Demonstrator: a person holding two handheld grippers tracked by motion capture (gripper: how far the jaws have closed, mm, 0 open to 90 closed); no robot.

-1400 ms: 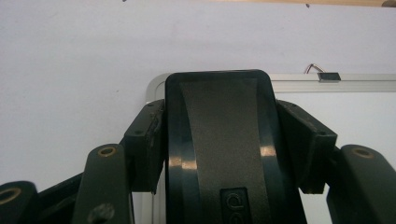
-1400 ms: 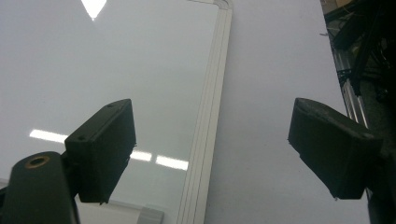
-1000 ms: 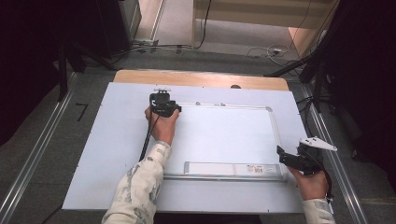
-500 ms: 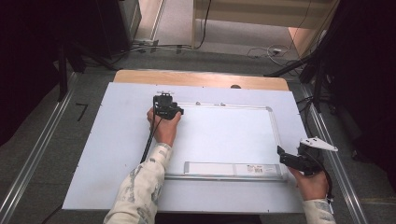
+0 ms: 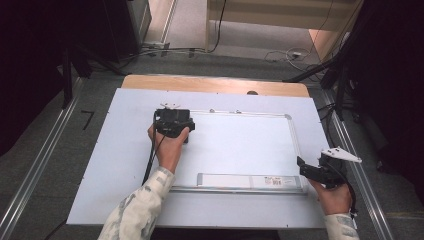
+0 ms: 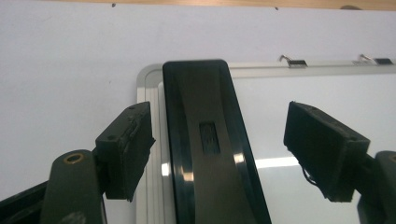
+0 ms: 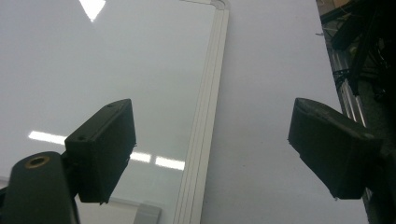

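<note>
Now the eraser is released.
Between the left tool's (image 6: 219,154) just-opened, untouching jaws, the eraser (image 6: 210,140) lies lengthwise, on the whiteboard's (image 6: 327,88) corner.

Camouflage-patterned sleeves (image 5: 135,212); black claws, the right claw (image 5: 300,162) topped by a grey plate.

Black eraser (image 6: 210,144): long, glossy, rounded end, small embossed mark mid-top. Lies flat on whiteboard (image 5: 240,145) at its far left corner, long side along left frame edge, rounded end just short of top frame. Whiteboard: white, silver-framed, rounded corners, flat on counter, two hanging clips on far edge, tray strip along near edge.
</note>
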